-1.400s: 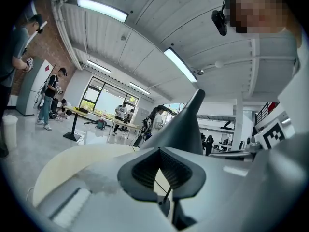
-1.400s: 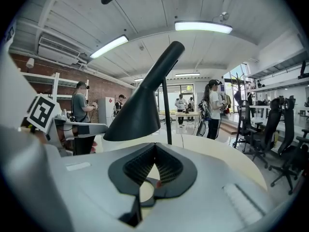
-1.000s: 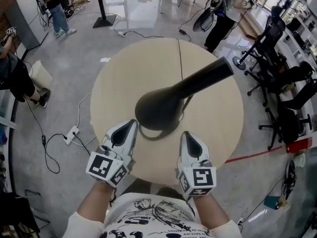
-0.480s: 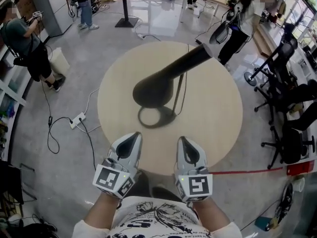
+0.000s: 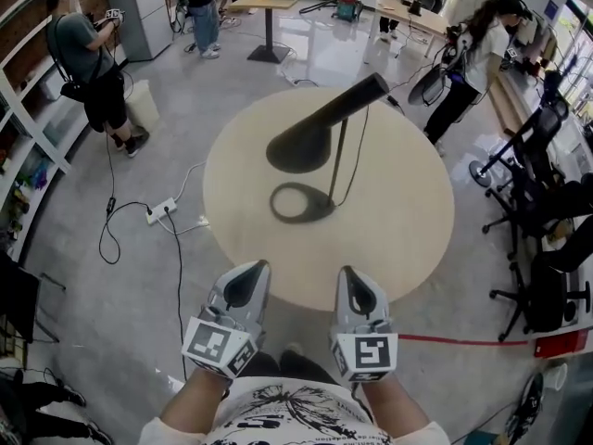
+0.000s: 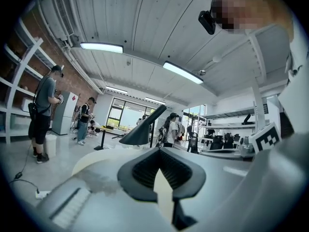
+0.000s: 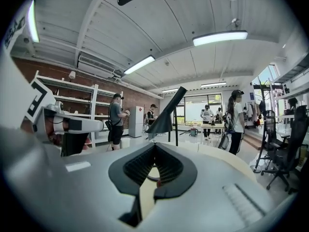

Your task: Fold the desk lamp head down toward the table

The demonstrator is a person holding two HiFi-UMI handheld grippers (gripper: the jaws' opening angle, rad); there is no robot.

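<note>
Floor left of the round table [image 5: 398, 225]: a white power strip [image 5: 162, 213] with trailing cables, well apart from the work. Left gripper [image 5: 252, 269] hangs just off the table's near edge, its jaws drawn together at the tips with nothing between them. On the table, near its middle, stands the black desk lamp. Its ring base [image 5: 301, 202] lies flat, a thin stem [image 5: 337, 160] rises from it, and the cone-shaped lamp head [image 5: 301, 145] is raised and tilted, with the wide mouth toward the near left and the narrow end toward the table's far edge. Right gripper [image 5: 347, 274] is also just off the near edge, pinched closed and empty. Both are well apart from the lamp. Right of the table: office chairs [image 5: 533, 202]. Risks, as judged: closed tips pressing on the smooth cone may skid off. Pushing the head down with the base unsteadied may tip the lamp or drag it across the table. The cord beside the stem could snag. Containers: none visible on the table, which carries only the lamp.
</note>
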